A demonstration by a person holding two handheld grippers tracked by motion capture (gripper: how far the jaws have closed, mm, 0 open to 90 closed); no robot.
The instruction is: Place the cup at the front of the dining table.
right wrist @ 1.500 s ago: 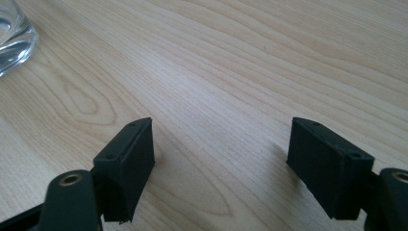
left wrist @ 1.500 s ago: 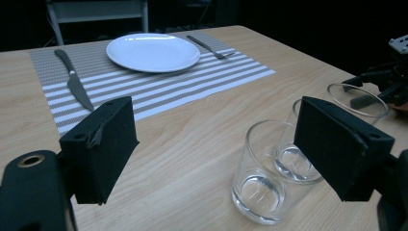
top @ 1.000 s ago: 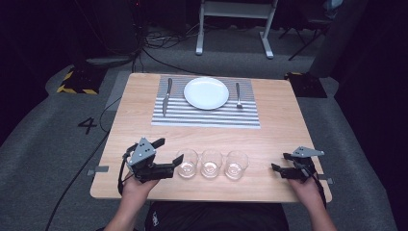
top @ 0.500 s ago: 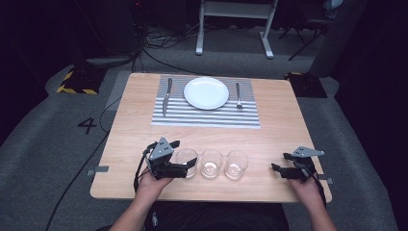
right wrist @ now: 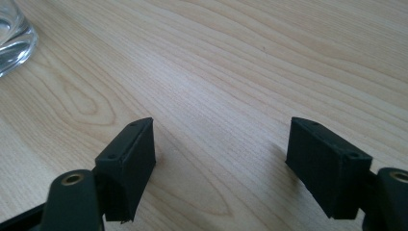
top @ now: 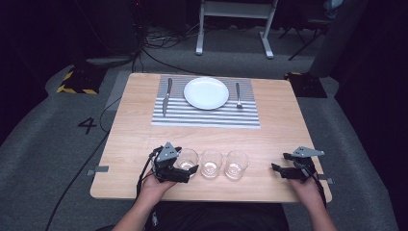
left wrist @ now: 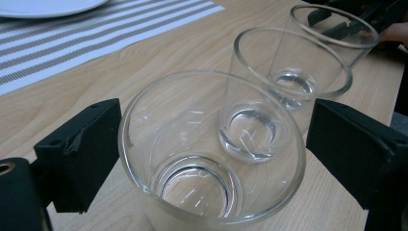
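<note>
Three clear empty glasses stand in a row near the table's front edge: the left glass, the middle glass and the right glass. My left gripper reaches the left glass from its left. In the left gripper view the jaws have just been opening and stand on either side of the left glass, which is upright on the wood. Its pads look close to the rim, not pressing. My right gripper rests at the front right, open over bare wood.
A striped placemat lies at the table's far side with a white plate, a knife to its left and a fork to its right. The right glass's base lies up and to the left of the right jaws.
My left gripper has moved right and down from the front left corner to the left glass, and its jaws have widened around it. The right gripper has stayed still.
</note>
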